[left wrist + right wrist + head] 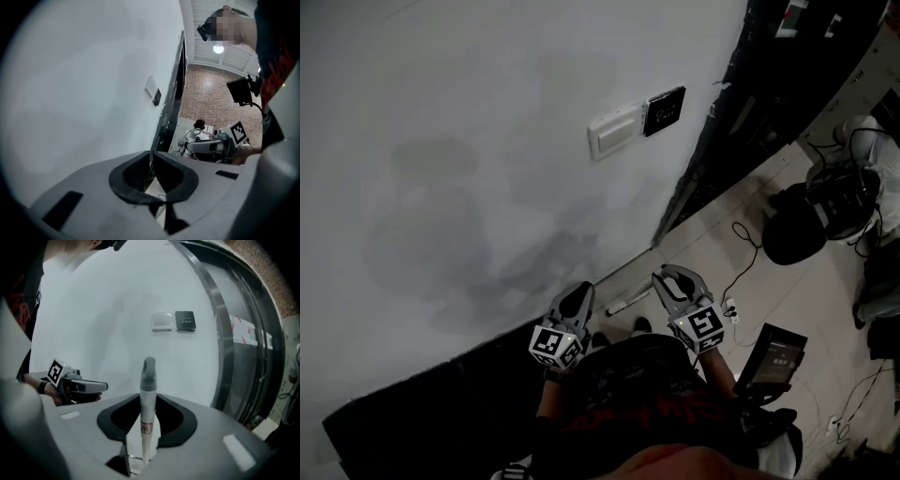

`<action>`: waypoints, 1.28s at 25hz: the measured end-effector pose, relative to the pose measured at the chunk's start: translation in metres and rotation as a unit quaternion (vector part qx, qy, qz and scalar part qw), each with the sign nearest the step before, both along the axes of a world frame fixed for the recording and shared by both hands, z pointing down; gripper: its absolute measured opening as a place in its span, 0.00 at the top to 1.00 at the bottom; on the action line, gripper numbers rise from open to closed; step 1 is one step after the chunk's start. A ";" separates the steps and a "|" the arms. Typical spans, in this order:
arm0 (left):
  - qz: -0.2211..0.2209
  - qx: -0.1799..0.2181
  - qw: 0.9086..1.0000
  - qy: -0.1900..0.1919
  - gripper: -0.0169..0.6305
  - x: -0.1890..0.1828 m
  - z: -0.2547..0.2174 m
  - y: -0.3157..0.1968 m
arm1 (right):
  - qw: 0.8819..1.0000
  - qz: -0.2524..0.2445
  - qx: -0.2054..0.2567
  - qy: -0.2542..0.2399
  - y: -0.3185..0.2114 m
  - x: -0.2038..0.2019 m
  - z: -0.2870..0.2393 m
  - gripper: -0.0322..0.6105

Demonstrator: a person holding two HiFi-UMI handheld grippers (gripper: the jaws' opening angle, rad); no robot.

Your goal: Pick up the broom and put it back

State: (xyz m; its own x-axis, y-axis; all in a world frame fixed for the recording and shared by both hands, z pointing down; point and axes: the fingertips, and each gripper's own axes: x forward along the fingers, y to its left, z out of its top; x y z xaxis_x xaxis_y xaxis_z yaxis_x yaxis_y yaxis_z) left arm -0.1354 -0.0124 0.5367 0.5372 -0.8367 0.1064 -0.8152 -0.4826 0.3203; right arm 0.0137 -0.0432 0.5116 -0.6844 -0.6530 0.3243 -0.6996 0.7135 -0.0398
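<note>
The broom shows only as its handle (146,413), a thin white stick with a grey cap (149,372) standing upright between the jaws of my right gripper (146,427), which is shut on it. From the head view the handle (630,302) slants between the two grippers, close to the white wall. My right gripper (667,277) is raised beside my left gripper (578,296). In its own view the left gripper (151,157) has its jaws together with nothing in them. The broom's head is hidden.
A white switch plate (615,133) and a black panel (664,111) sit on the wall ahead. A dark glass door frame (234,338) runs along the right. Cables (741,267), a black round object (795,239) and a dark tablet-like device (778,356) lie on the tiled floor.
</note>
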 end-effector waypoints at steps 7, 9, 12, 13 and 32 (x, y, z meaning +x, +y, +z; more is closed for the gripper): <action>0.014 0.010 1.000 0.022 0.97 0.022 0.006 -0.006 | 1.000 0.015 -0.002 0.013 0.003 0.020 0.008 0.79; 0.033 0.009 0.999 0.014 0.97 0.031 0.008 -0.004 | 1.000 0.019 -0.004 0.022 0.006 0.027 0.013 0.79; 0.047 0.003 0.999 0.006 0.97 0.038 0.012 -0.003 | 0.999 0.025 -0.006 0.035 0.008 0.036 0.020 0.79; 0.048 0.001 0.999 0.004 0.97 0.038 0.013 -0.003 | 0.999 0.026 -0.006 0.040 0.007 0.039 0.023 0.79; -0.025 -0.034 0.999 -0.005 0.97 0.012 0.026 0.020 | 0.975 0.008 -0.179 0.136 -0.091 -0.005 0.273 0.79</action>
